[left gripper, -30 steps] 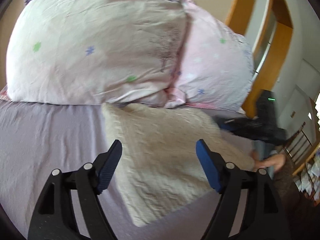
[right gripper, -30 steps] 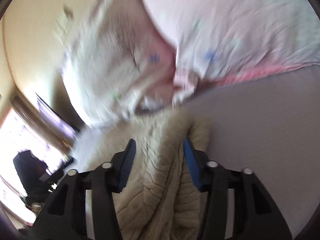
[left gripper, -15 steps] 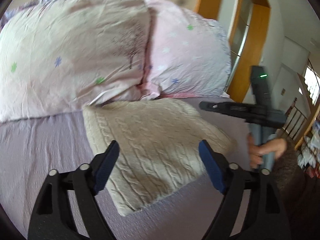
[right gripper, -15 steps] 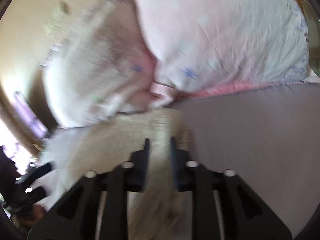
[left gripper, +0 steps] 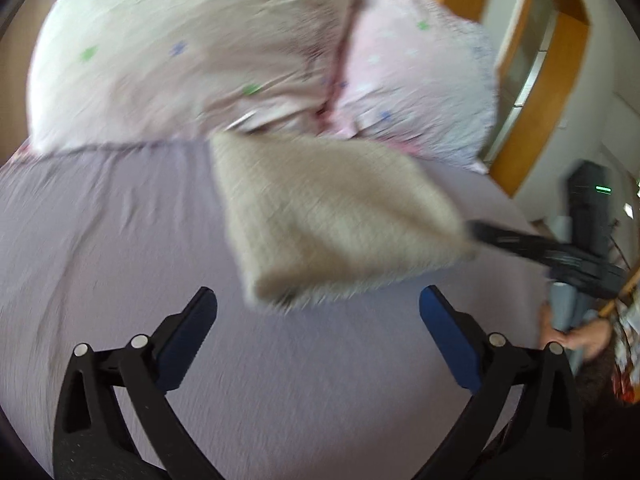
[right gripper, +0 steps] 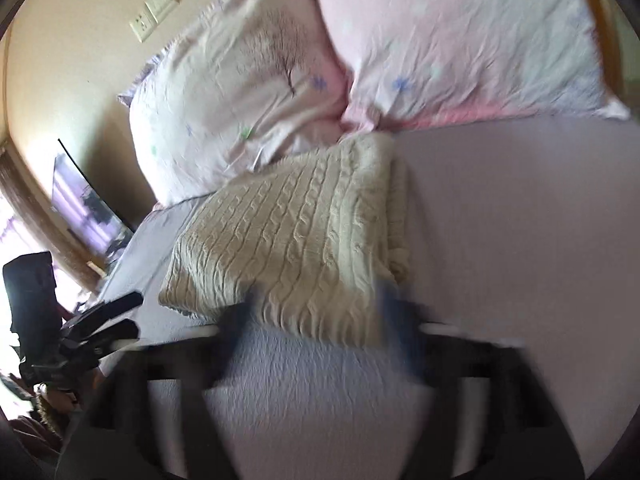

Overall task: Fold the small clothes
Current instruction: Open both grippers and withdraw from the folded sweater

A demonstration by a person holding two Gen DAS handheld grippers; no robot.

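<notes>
A folded cream cable-knit sweater (left gripper: 332, 216) lies on the lilac bed sheet (left gripper: 120, 240) just in front of the pillows; it also shows in the right wrist view (right gripper: 296, 240). My left gripper (left gripper: 318, 320) is open and empty, held back from the sweater's near edge. My right gripper (right gripper: 316, 312) is blurred by motion, its jaws spread apart at the sweater's near edge, empty. In the left wrist view the right gripper's fingers (left gripper: 520, 244) reach the sweater's right corner.
Two pale pink pillows (left gripper: 192, 56) (left gripper: 416, 80) stand behind the sweater. A wooden door frame (left gripper: 536, 112) is at the right. A wall with a switch plate (right gripper: 154, 10) and a screen (right gripper: 84, 204) lie left of the bed.
My right gripper has opened and let go of the sweater, pulling back from it. My left gripper has drawn back, so the sweater now lies beyond its fingertips.
</notes>
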